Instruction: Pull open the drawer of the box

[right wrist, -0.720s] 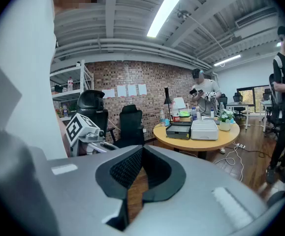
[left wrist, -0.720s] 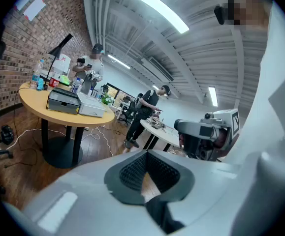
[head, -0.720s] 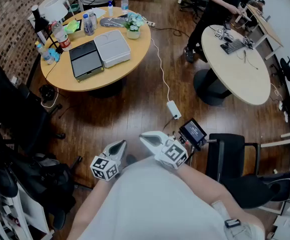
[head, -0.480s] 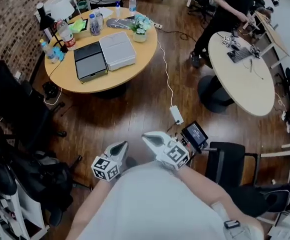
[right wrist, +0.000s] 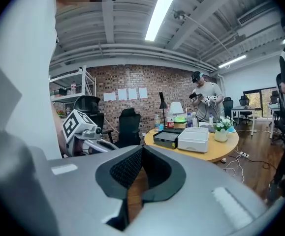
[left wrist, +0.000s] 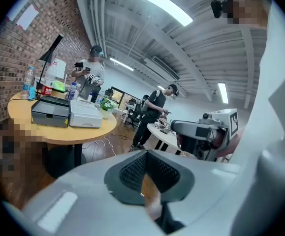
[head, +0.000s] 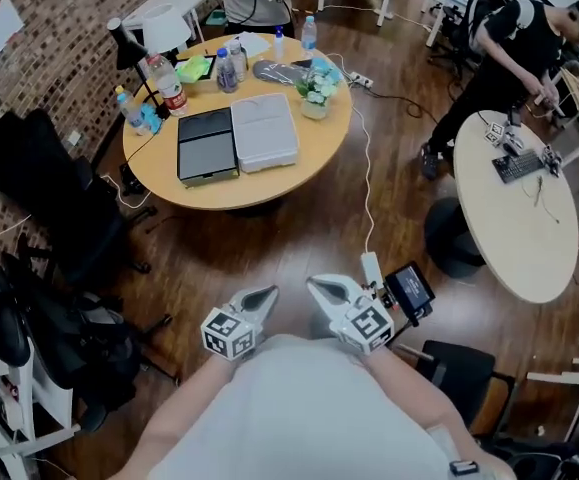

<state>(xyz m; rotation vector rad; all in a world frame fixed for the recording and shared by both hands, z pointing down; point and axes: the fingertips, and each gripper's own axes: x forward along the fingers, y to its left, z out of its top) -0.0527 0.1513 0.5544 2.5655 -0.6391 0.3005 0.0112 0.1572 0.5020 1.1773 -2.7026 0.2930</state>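
- Across the floor (head: 269, 248), well apart from the person, stands the round wooden surface (head: 279, 183).
- On it the dark box (head: 207, 145) lies just beside a pale box (head: 265, 131).
- Close to the person's chest, the left claw (head: 264, 294) and the right claw (head: 315, 285) are both clenched on nothing, far from the boxes.

Both grippers closed and empty, close in front of the torso.
From the head view, the left gripper (head: 265, 294) and the right gripper (head: 316, 285) point forward side by side, near each other but not touching. Their tips angle slightly inward, each pair of jaws is pressed together on nothing, and both forearms are bent in.
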